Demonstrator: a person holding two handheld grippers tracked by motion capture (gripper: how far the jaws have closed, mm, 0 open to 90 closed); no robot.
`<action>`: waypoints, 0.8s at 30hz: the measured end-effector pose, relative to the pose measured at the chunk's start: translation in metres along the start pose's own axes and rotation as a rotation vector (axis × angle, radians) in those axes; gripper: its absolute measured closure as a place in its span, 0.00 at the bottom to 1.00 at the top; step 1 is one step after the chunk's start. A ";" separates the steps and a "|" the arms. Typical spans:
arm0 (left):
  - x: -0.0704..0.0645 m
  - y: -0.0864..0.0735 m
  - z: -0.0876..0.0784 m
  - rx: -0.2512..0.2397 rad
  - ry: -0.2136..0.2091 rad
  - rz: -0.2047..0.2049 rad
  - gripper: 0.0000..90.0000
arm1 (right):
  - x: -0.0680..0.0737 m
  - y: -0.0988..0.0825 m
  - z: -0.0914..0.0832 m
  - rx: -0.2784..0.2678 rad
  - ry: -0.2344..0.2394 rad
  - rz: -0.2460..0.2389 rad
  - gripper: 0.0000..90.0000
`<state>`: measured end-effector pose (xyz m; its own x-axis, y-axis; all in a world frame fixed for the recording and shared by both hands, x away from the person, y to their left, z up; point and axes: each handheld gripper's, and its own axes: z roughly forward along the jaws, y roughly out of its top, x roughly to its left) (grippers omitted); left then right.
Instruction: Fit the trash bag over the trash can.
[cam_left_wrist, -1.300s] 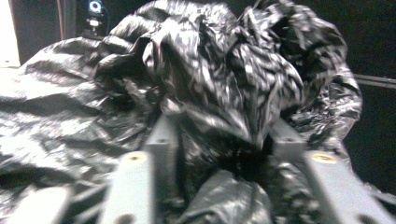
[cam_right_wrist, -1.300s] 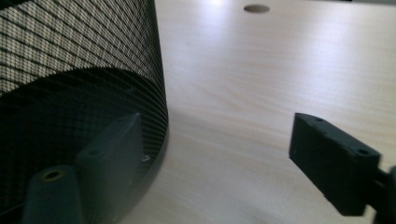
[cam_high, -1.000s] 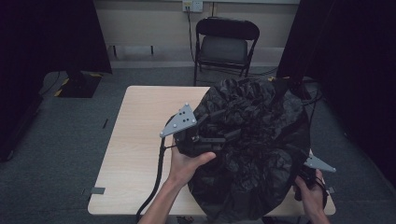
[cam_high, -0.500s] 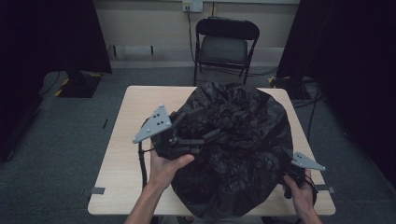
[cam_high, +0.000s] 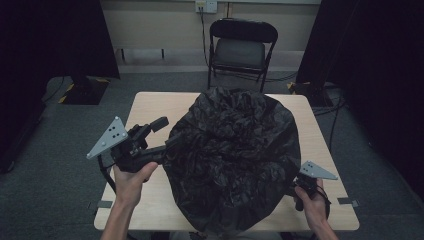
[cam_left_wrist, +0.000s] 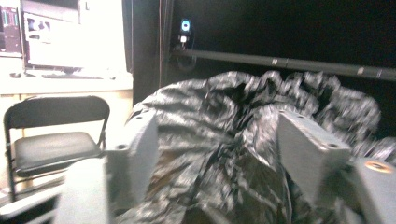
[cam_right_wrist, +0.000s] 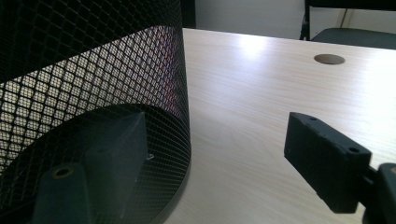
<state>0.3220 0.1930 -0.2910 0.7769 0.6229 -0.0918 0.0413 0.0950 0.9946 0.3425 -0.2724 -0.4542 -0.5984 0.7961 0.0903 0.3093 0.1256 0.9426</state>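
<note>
While the black bag (cam_high: 235, 160) drapes the mesh bin (cam_right_wrist: 93, 116) on the tabletop (cam_high: 150, 107), my left claw (cam_high: 167, 135) gapes beside it, holding nothing — right claw (cam_right_wrist: 219, 154) open, straddling the wall; fitting unfinished.

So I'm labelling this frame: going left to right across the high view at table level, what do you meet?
left gripper → black plastic bag → right gripper → bare right edge of the table
</note>
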 end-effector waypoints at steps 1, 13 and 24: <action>0.001 0.000 -0.001 -0.001 -0.007 -0.003 0.36 | 0.001 0.001 0.001 0.003 0.006 -0.003 0.23; -0.006 0.000 0.007 -0.003 -0.043 0.013 0.41 | 0.025 0.006 0.018 0.016 0.069 -0.031 0.22; 0.001 -0.005 0.003 -0.017 0.000 -0.011 0.39 | 0.046 0.010 0.032 0.055 0.095 -0.080 0.19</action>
<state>0.3249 0.1906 -0.2958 0.7765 0.6217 -0.1028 0.0395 0.1148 0.9926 0.3414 -0.2159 -0.4508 -0.6896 0.7226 0.0477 0.2962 0.2213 0.9291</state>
